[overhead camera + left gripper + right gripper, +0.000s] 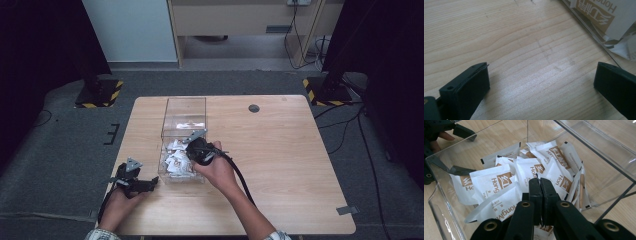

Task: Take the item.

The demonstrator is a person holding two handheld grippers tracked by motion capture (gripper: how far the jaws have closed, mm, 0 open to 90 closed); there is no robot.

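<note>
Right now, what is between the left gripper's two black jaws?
Nothing but bare light wooden table; the left gripper stands open over it, in the left gripper view.

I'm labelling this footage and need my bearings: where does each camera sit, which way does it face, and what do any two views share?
High view: above the person's side, facing forward and down on the wooden table; both forearms, left gripper and right gripper show.
Left gripper view: rides the left gripper, facing bare tabletop; its black jaws stand wide apart.
Right gripper view: rides the right gripper, looking into the clear plastic box of white sachets; jaws closed together.
Shared: all three show box, sachets and table.
</note>
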